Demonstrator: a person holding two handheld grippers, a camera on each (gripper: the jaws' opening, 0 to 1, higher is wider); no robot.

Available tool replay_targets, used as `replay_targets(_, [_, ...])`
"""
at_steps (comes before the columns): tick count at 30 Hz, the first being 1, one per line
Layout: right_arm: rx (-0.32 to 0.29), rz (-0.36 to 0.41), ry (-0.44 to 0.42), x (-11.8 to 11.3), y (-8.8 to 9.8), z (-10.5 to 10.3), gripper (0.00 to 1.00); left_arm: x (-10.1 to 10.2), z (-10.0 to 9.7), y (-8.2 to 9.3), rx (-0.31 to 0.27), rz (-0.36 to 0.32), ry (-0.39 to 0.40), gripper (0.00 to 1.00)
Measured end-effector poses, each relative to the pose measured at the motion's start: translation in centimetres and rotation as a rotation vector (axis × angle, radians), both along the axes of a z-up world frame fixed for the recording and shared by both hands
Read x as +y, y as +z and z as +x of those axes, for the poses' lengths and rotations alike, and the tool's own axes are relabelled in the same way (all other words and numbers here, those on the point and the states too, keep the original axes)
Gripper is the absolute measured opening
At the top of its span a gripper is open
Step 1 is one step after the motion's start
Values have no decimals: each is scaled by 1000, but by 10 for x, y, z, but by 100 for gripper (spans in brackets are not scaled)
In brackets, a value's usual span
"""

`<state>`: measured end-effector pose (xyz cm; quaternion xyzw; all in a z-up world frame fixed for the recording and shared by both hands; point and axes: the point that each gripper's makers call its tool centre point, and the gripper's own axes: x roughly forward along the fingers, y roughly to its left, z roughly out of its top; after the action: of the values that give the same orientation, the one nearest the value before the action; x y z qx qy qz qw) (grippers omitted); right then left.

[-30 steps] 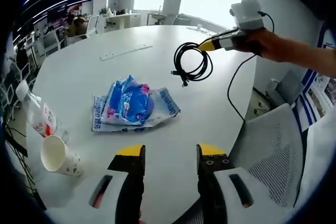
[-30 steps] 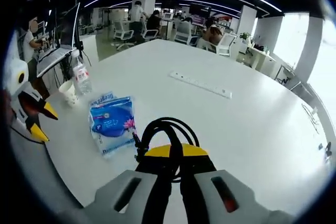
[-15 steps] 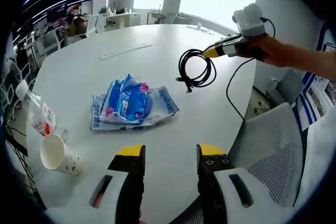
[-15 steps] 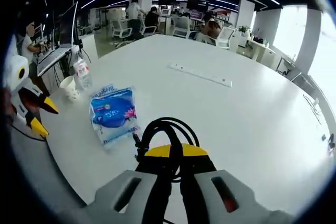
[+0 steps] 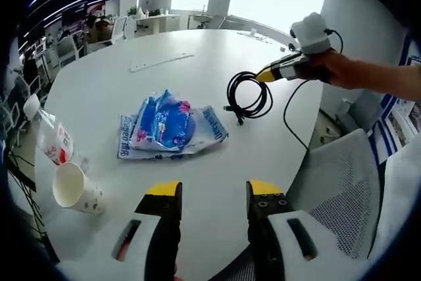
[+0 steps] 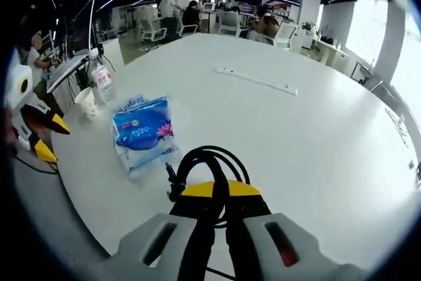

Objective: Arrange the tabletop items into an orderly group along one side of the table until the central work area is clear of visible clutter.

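Black coiled cable [image 6: 209, 162] is clamped in my right gripper [image 6: 220, 192], partly hidden behind its fingers; my left gripper [image 5: 214, 192] gapes empty near the blue packet [image 5: 168, 125].

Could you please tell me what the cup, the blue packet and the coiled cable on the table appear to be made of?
The cup looks like matte white paper, with a rolled rim and printed side. The blue packet looks like thin glossy plastic film; it crinkles and catches light. The cable, held in the right claw, looks like black rubber or plastic sheathing, bending in soft loops.
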<state>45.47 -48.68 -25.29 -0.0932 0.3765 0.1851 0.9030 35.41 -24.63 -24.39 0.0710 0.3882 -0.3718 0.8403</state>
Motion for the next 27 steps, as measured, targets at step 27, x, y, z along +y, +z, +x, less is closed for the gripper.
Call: replay_targets(27, [122, -19, 48, -9, -42, 15, 0, 9, 2, 1, 7, 14, 50, 39])
